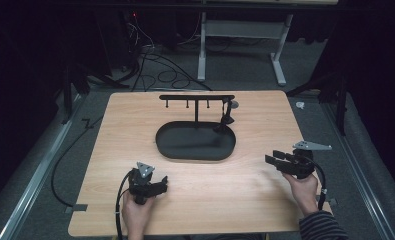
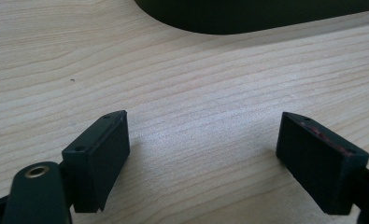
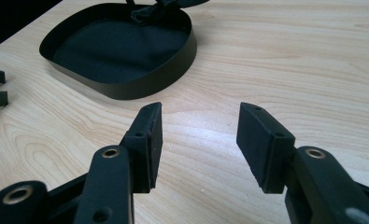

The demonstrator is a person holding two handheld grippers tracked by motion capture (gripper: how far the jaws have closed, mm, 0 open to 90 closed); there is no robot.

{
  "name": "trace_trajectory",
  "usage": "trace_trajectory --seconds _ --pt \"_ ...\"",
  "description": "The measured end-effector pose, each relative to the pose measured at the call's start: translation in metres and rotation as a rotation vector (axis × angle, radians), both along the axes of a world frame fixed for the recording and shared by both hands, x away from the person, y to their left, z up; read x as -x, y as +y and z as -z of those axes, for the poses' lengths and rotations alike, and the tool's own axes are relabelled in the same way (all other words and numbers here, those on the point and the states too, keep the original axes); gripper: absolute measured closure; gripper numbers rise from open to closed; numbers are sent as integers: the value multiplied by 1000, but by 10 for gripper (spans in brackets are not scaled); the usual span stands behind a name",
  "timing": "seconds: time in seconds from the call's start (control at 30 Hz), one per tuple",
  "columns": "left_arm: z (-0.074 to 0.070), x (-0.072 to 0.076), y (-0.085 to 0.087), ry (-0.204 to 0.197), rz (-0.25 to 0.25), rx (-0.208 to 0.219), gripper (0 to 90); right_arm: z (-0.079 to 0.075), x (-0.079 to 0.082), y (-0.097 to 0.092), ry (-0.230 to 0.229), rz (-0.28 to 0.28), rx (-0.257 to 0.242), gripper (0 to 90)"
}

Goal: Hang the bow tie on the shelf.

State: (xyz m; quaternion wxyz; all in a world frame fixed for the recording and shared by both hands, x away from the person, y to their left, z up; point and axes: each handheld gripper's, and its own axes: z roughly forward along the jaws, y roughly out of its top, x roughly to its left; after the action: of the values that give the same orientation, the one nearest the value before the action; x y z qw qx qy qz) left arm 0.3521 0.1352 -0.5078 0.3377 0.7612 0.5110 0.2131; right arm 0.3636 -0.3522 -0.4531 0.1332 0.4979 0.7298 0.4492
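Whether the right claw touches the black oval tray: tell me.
Apart. The right gripper view shows bare wood between the right claw and the black oval tray; the high view shows the same gap.

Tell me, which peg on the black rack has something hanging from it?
The peg at the right end of the rack's bar. A dark item dangles from it down toward the black tray. The other pegs along the bar hang bare.

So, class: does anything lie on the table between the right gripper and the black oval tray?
Nothing visible does. Bare wood lies between the open right gripper and the black oval tray. The dark item hanging from the stand sits beyond the tray's far end.
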Motion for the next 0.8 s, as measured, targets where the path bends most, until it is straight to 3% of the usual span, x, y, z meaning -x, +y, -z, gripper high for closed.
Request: trace_trajectory --seconds 0.43,0.8 --pt "0 0 0 0 0 0 177 14 -2 7 45 -11 8 524" --pt "0 0 0 0 0 0 177 28 -6 20 68 -26 48 529"
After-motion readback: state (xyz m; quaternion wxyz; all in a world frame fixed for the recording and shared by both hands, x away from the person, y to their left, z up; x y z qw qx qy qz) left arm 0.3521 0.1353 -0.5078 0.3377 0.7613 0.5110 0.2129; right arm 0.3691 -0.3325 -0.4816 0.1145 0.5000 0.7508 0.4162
